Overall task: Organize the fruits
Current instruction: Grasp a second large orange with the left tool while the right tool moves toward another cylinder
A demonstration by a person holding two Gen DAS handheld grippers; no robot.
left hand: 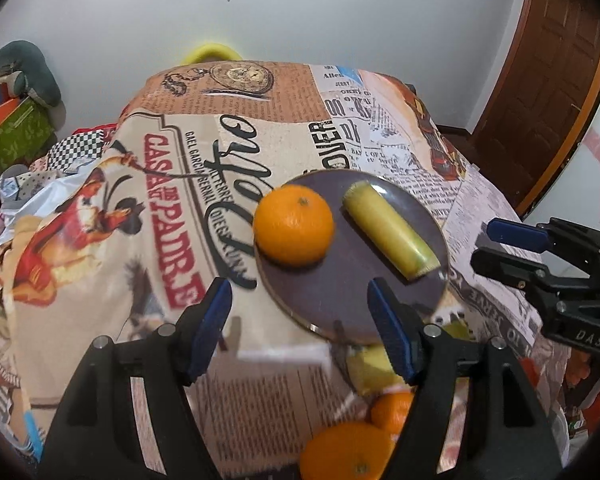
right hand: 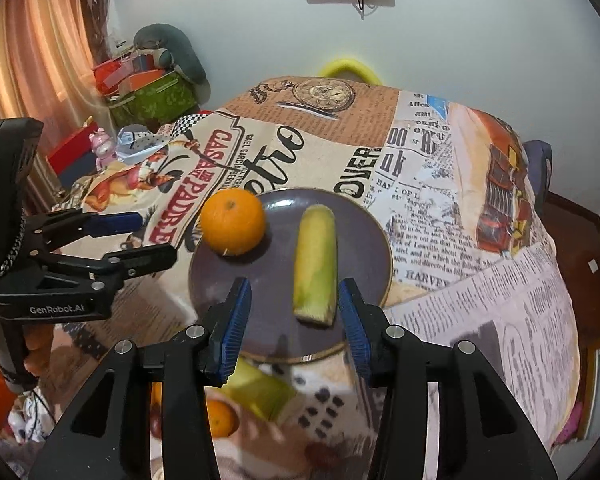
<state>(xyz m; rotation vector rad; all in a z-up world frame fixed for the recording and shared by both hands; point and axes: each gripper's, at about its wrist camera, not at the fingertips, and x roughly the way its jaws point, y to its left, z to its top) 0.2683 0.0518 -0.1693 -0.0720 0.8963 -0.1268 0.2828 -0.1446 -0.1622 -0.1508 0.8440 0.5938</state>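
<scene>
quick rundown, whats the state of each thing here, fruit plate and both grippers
orange: on the plate's left edge
yellow-green fruit piece: lying on the plate
plate: on the tablecloth, holds both
left gripper: open, empty
right gripper: open, empty
loose oranges: off the plate, near side

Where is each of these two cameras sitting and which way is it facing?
Left wrist: on the left gripper, angled down at the plate; its open fingers show, right gripper alongside.
Right wrist: on the right gripper, facing the corn piece; its open fingers show, left gripper alongside.
Shared: plate, orange, corn, tablecloth.
</scene>
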